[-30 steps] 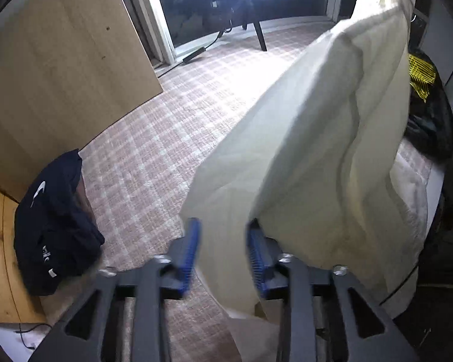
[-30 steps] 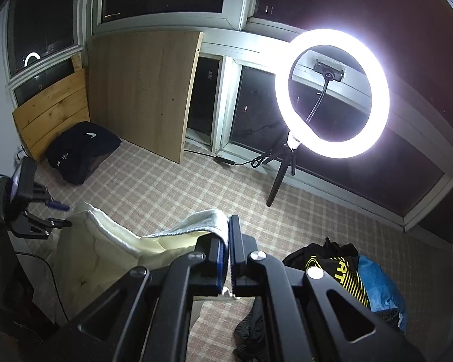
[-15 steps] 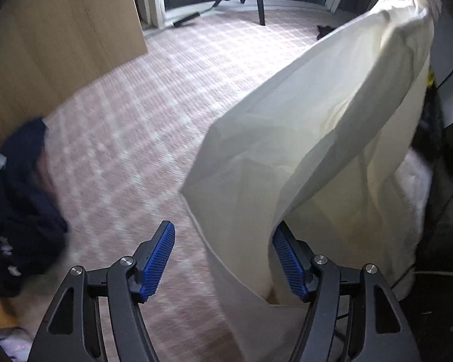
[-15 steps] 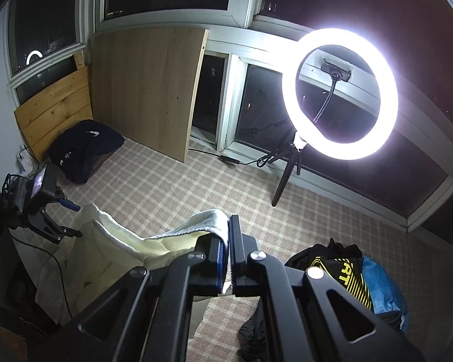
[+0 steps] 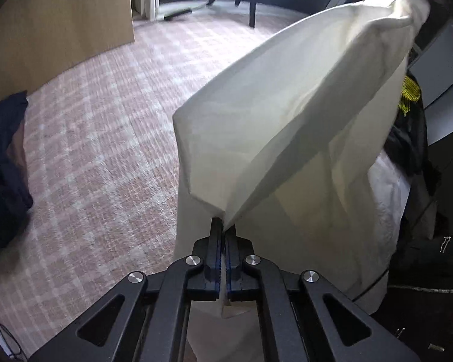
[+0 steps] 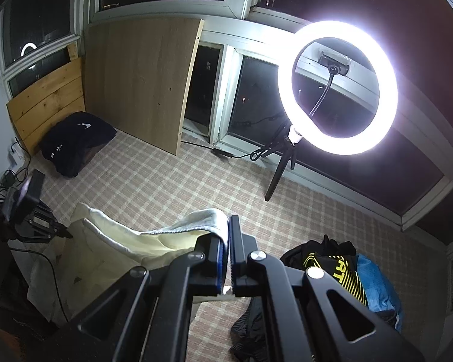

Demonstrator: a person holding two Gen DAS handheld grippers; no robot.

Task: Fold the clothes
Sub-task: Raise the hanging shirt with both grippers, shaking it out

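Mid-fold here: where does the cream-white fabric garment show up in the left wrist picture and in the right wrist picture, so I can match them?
Left wrist: the cream-white fabric garment fills the centre and right, rising from the left gripper to the upper right corner.
Right wrist: it sits lower left, draped from the right gripper down toward the left edge.
Shared landmark: the dark navy bundle of clothing on the checked carpet by the leaning wooden board.

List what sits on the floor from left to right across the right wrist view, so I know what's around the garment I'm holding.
Dark navy garment pile → leaning wooden board → cream garment held up → ring light on tripod → black, yellow and blue clothes pile.
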